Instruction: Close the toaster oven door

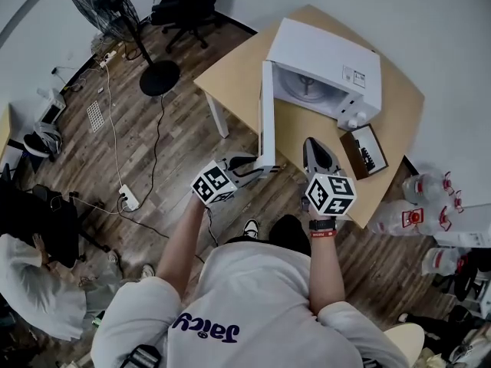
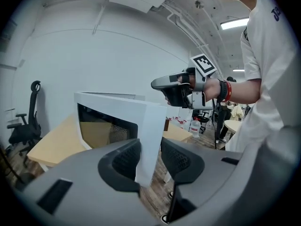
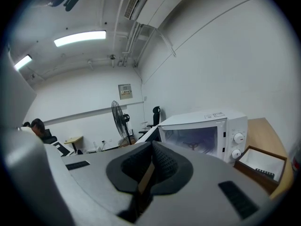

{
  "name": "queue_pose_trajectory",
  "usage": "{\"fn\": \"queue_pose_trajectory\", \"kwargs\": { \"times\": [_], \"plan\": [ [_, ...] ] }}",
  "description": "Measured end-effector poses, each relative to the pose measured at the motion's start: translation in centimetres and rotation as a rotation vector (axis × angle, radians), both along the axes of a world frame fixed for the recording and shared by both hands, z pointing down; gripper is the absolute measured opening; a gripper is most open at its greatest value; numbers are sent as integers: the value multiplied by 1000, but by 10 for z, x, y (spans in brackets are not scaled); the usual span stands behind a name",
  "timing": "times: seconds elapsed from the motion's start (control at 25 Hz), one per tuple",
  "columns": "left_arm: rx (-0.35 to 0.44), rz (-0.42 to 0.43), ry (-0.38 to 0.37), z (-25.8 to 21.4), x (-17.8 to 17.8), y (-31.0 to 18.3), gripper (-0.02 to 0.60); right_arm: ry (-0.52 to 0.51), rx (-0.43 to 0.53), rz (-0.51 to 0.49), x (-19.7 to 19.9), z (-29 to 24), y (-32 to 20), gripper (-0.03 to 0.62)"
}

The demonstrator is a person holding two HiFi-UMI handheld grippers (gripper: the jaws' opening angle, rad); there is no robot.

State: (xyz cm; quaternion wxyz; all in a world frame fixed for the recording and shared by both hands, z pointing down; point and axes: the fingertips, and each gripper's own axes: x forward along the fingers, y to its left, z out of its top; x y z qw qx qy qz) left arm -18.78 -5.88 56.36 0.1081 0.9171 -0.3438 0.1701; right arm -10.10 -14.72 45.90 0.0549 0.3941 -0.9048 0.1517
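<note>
A white toaster oven stands on a wooden table. Its door is swung wide open, edge-on toward me. My left gripper is at the door's free end. In the left gripper view the door's white edge sits between the two pads, and my left gripper is shut on it. My right gripper hovers level just right of the door, apart from it, and shows as the right gripper in the left gripper view. Its pads are shut with nothing held, my right gripper facing the lit oven cavity.
A brown open box lies on the table right of the oven. Water bottles stand on the floor at the right. A floor fan, an office chair and a power strip with cables are at the left.
</note>
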Motion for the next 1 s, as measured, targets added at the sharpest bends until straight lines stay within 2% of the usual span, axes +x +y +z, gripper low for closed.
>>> {"fn": "queue_pose_trajectory", "kwargs": {
  "times": [0.24, 0.52, 1.0],
  "plan": [
    [5, -10, 3, 1, 2, -4, 155, -10, -6, 13, 6, 4, -5, 15],
    [20, -32, 16, 1, 12, -5, 155, -18, -3, -20, 8, 8, -3, 15],
    [10, -71, 9, 2, 39, -18, 153, -46, -12, 8, 45, 10, -21, 15]
  ]
}}
